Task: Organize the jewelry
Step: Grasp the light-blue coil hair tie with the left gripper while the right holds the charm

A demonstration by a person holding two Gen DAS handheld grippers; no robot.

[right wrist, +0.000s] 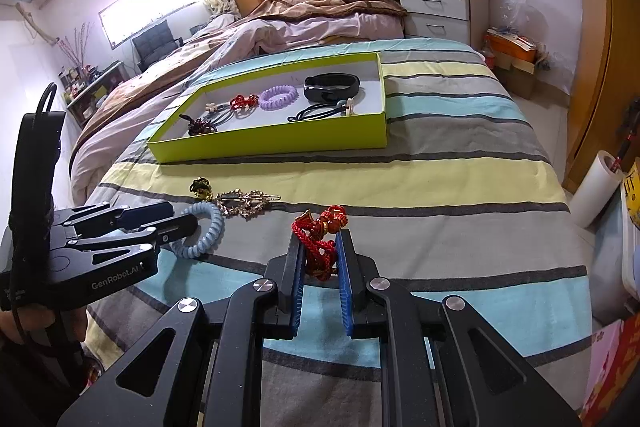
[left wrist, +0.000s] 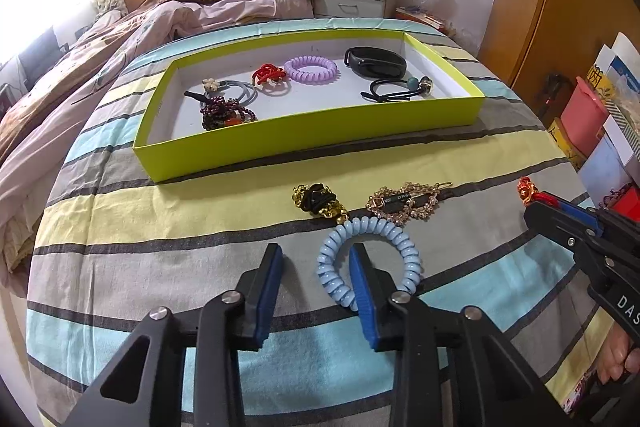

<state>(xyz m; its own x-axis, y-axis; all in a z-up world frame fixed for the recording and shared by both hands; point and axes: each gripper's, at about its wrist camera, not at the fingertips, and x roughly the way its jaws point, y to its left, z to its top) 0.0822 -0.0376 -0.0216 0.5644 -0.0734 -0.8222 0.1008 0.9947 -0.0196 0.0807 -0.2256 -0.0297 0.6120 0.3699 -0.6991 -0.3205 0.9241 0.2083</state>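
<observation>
Right wrist view: "GenRobot.AI" reads on the left gripper [right wrist: 176,227], jaws spread, one finger inside the blue coil tie [left wrist: 370,259]. The right gripper [right wrist: 320,259] clamps the red knotted bracelet [right wrist: 322,239] above the striped quilt [right wrist: 460,187], well short of the green tray [right wrist: 280,143].

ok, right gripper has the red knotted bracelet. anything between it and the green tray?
Nothing visible. The red knotted bracelet sits clamped in the right gripper, and only bare striped bedspread lies ahead up to the green tray. The gold hair clip lies off to the left.
</observation>
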